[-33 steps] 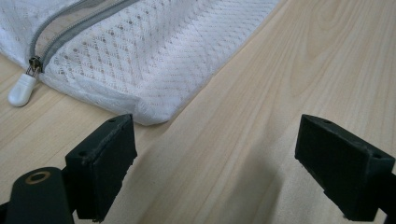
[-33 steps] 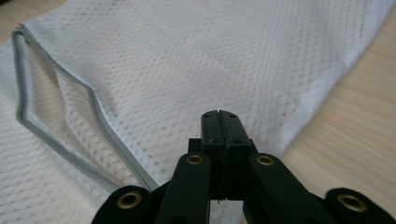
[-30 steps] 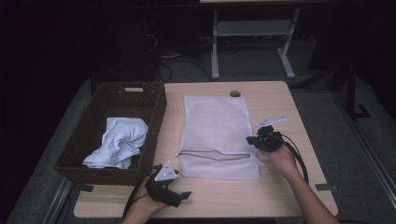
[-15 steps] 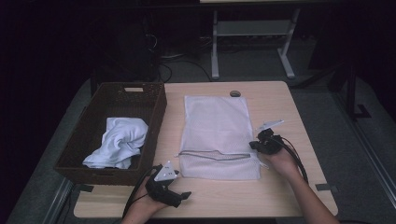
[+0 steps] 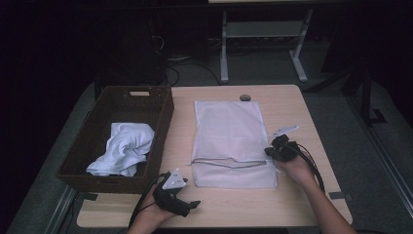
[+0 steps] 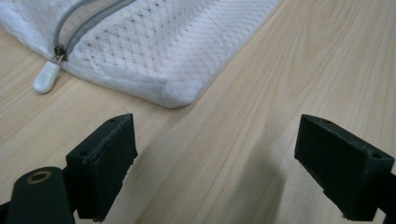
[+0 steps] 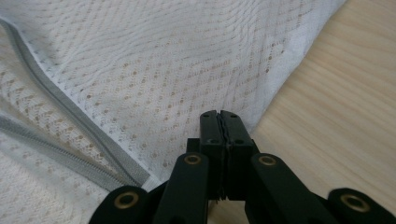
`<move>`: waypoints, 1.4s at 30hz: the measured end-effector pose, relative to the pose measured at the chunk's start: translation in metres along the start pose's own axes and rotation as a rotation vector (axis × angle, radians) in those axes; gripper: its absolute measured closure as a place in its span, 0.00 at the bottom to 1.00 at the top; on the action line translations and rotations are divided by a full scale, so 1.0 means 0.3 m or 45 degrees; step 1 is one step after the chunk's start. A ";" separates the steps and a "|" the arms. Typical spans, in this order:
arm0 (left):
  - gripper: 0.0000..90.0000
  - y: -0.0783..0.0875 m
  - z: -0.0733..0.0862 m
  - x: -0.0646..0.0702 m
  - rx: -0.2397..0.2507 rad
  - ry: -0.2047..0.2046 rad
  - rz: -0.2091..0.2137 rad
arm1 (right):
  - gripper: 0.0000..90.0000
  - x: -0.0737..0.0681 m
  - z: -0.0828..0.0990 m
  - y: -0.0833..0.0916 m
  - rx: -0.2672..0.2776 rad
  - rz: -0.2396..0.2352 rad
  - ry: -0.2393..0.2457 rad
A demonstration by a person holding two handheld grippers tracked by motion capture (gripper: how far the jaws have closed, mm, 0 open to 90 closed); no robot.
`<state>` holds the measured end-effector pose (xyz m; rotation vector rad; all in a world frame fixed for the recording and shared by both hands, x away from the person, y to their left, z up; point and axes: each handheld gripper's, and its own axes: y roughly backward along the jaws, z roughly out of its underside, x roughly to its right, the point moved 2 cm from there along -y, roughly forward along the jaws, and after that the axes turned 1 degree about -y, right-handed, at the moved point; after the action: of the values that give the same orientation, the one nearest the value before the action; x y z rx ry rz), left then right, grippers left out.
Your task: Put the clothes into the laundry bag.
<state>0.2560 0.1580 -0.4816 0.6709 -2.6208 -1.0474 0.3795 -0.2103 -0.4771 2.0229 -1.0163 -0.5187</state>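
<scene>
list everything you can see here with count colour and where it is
mesh bag: 1, white, flat on the middle of the table, zip partly open near its front end
zip pull: 1, white, on the bag's grey zip, lying on the wood at the bag's left edge
basket: 1, dark brown woven, left side of the table
cloth: 1, white, crumpled inside the basket
round cap: 1, dark, far edge of the table; what it is I can't tell
table: 1, light wood
left gripper: 1, black, front left of the table, jaws wide open over bare wood
right gripper: 1, black, at the bag's right edge, jaws shut; whether they pinch fabric I can't tell
</scene>
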 end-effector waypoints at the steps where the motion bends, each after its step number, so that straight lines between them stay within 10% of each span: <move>1: 0.14 0.000 0.000 0.000 -0.001 -0.002 0.000 | 0.99 0.002 0.001 0.001 -0.001 0.007 0.001; 42: 0.14 -0.001 -0.006 -0.001 0.004 -0.004 0.000 | 1.00 0.183 0.129 0.100 -0.023 0.084 -0.195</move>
<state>0.2569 0.1569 -0.4806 0.6701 -2.6257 -1.0448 0.3727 -0.2834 -0.4766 1.9498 -1.1621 -0.6533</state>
